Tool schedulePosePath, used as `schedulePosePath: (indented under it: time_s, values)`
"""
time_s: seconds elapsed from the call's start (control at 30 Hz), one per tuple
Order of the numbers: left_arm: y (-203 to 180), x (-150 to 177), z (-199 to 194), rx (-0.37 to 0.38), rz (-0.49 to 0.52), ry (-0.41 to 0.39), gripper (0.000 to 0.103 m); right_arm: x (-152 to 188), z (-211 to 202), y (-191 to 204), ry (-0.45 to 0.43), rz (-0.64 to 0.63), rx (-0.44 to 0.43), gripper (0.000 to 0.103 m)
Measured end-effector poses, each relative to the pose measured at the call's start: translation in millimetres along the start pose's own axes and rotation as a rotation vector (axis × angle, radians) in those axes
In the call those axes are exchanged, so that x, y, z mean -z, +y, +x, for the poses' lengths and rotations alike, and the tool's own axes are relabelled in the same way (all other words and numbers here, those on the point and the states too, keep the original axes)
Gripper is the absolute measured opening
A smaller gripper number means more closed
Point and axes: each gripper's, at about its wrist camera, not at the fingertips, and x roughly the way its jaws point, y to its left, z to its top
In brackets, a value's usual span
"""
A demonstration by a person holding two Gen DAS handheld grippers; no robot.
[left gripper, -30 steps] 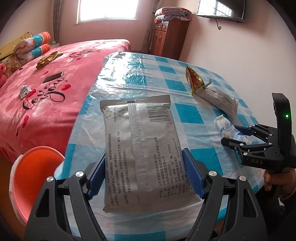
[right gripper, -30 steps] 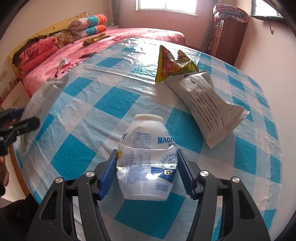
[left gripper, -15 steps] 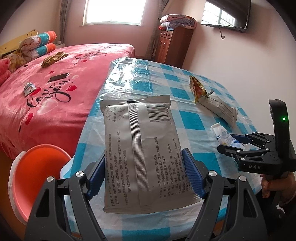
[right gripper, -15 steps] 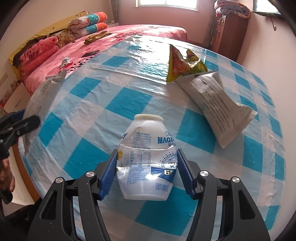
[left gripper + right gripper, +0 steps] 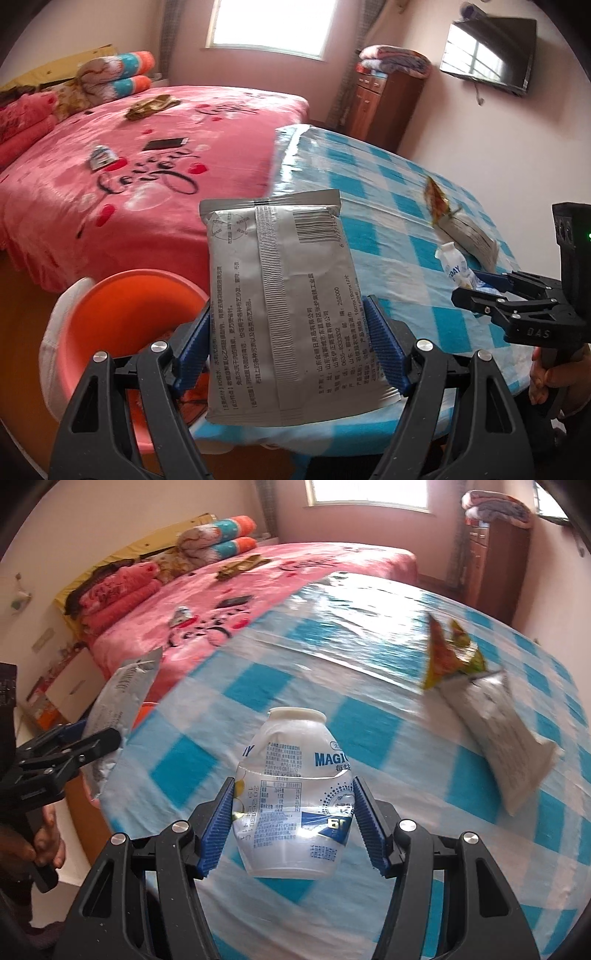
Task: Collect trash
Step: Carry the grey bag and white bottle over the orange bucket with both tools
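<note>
While a blue-checked tablecloth (image 5: pixel 369 206) covers the table at the foot of a pink bed (image 5: pixel 147 155), the left gripper (image 5: pixel 291 354) pinches a grey foil packet (image 5: pixel 280 306) by its two long edges, blue pads (image 5: pixel 384 350) pressed against either side. The packet hangs clear of the cloth at the table's near edge, its printed back and barcode facing the camera, and an orange bin (image 5: pixel 122 325) with a white liner stands on the floor just beside that edge, below and left of the packet.

From the right wrist view, the right gripper (image 5: pixel 293 823) is clamped on a crumpled white plastic bottle (image 5: pixel 291 797) with blue lettering, cap end pointing away, held above the cloth near the same table edge. Seen from the left wrist, that bottle pokes out of the black tool in front of a hand (image 5: pixel 546 376) at the right.

Farther across the table, towards the wall, lie a second grey packet (image 5: pixel 498 738) and a crumpled yellow-and-red snack wrapper (image 5: pixel 450 653), touching each other at the packet's far end. Both rest flat on the cloth, well apart from the grippers.

On the bed beyond the table lie a dark phone (image 5: pixel 164 144), a small wrapper (image 5: pixel 101 157) and a brown crumpled item (image 5: pixel 149 106); a wooden cabinet (image 5: pixel 384 107) stands past the table's far end.
</note>
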Motion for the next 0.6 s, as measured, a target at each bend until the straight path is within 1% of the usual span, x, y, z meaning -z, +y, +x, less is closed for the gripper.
schedulePosePath:
  time_s: [0.17,0.33,0.5,0.6]
  values:
    - [28.5,5.5,-14.1,-0.063,-0.042,-0.006,0.078,-12.6,10.4,30.2,0.016,-0.042,-0.092,0.062]
    - [61.5,16.0,-25.8,-0.135,-0.102,-0.005,0.078,-29.7,20.2,69.8,0.025,-0.110,-0.183,0.062]
    - [96.6,30.2,-24.3,-0.209,-0.168,0.018,0.078,-46.9,31.2,111.0,0.034,-0.185,-0.265,0.062]
    - [115.6,37.7,-19.5,-0.239,-0.206,0.038,0.078,-53.9,38.3,133.2,0.035,-0.234,-0.291,0.063]
